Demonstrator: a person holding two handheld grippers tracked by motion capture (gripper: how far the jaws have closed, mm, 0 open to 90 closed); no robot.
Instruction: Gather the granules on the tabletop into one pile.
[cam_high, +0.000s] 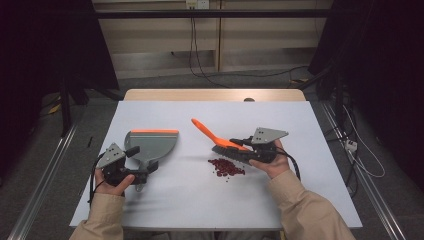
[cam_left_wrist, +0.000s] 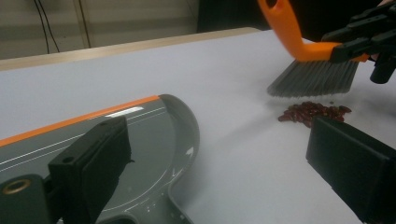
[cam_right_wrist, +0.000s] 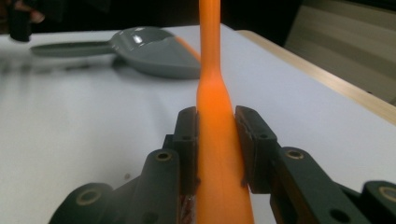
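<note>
Two tools are ready: the right gripper (cam_high: 243, 146) clamps the brush (cam_high: 220, 142) beside the beans (cam_high: 226, 167), the left gripper (cam_high: 141, 164) gapes at the dustpan (cam_high: 151, 143) handle, likely needing to close before sweeping.

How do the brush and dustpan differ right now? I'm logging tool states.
The brush is clamped at its orange handle in the right gripper and raised above the beans; the dustpan lies flat on the table. The brush has bristles; the dustpan is a smooth scoop. Both are grey and orange.

Dustpan (cam_left_wrist: 154, 135) glossy grey plastic; brush (cam_high: 220, 140) smooth orange plastic; table (cam_high: 200, 200) matt white
</note>
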